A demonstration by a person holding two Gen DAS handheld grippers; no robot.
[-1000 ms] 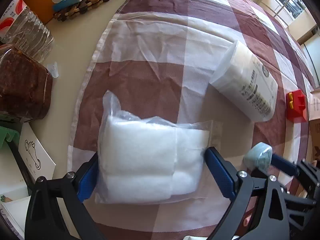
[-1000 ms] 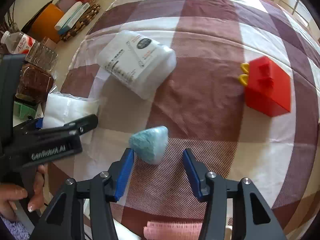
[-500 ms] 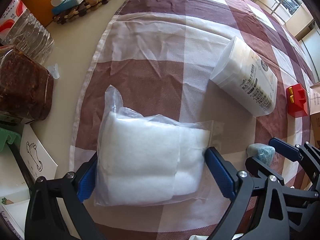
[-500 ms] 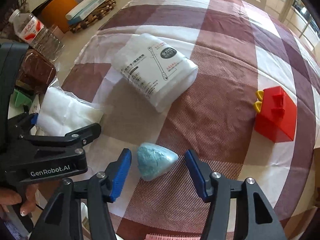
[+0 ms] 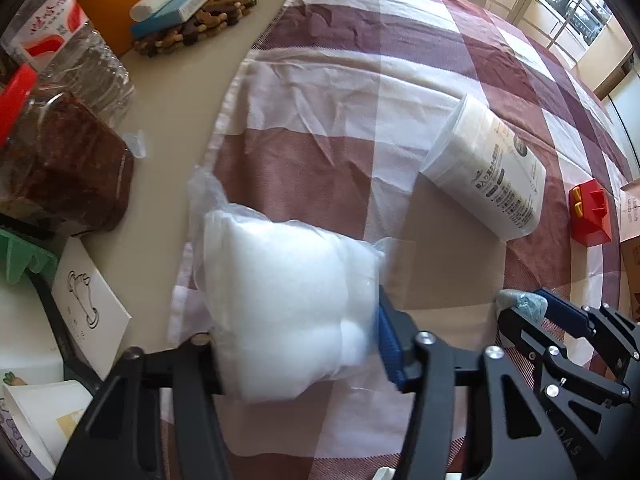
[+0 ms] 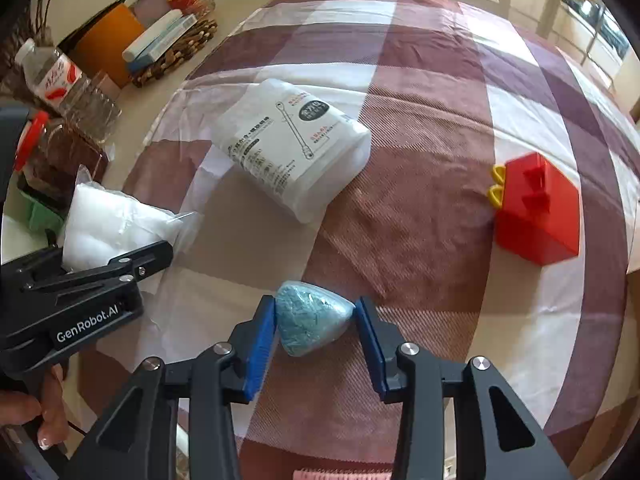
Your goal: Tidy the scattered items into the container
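Note:
A clear bag of white cotton (image 5: pixel 280 300) lies on the checked cloth (image 5: pixel 360 92), bunched up between the pads of my left gripper (image 5: pixel 296 344). Its jaws are closing and press on the bag. The same bag (image 6: pixel 108 224) shows at the left of the right wrist view. My right gripper (image 6: pixel 316 314) is closing on a small blue wrapped lump (image 6: pixel 312 320), and both blue pads touch its sides. That lump (image 5: pixel 524 304) also peeks out at the lower right of the left wrist view. A white cotton-swab pack (image 6: pixel 296 152) and a red toy block (image 6: pixel 536 216) lie farther off.
Off the cloth to the left stand a jar of dark stuff (image 5: pixel 60 172), a water bottle (image 6: pixel 60 76), an orange holder (image 6: pixel 108 44) and a woven mat with boxes (image 5: pixel 192 20). A cardboard box edge (image 5: pixel 632 220) shows at the far right.
Both grippers have closed in. The left one has squeezed the cotton bag into a narrower bulge. The right one has moved over the blue lump and closed on its sides.

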